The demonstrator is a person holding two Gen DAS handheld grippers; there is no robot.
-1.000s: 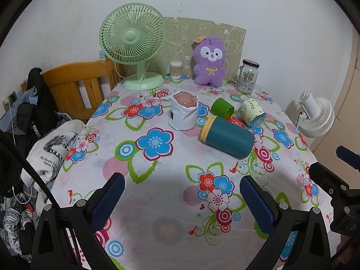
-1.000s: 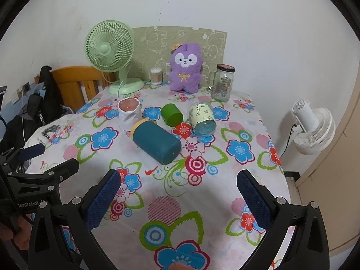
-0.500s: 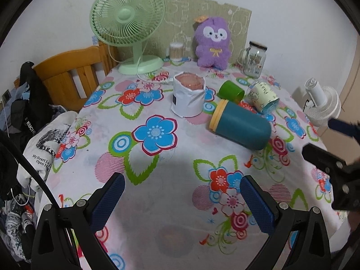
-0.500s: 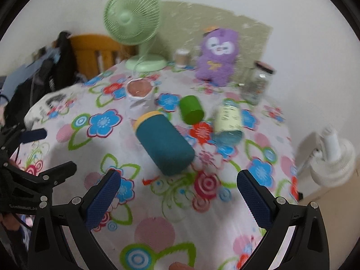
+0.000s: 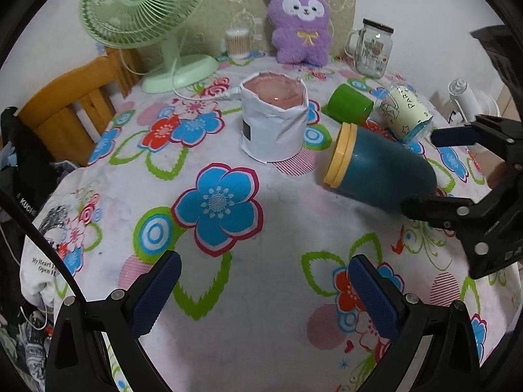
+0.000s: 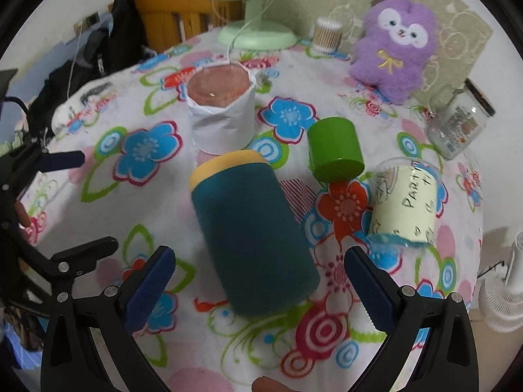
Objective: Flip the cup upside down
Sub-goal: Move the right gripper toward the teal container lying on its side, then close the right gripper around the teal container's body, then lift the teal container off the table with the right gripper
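Observation:
A teal cup with a yellow rim lies on its side on the floral tablecloth; it also shows in the left wrist view. My right gripper is open, its fingers on either side of the cup's closed end, close but not touching. From the left wrist view the right gripper reaches in from the right at that end. My left gripper is open and empty over the near part of the table. A small green cup and a pale cup with writing also lie on their sides.
A white paper-wrapped pot stands upright just behind the teal cup. A green fan, purple plush, cotton-swab jar and glass mug jar line the back. A wooden chair stands left, a white fan right.
Both grippers moved forward and down toward the table. The right gripper closed in on the teal cup, which now lies between its open fingers. No object moved.

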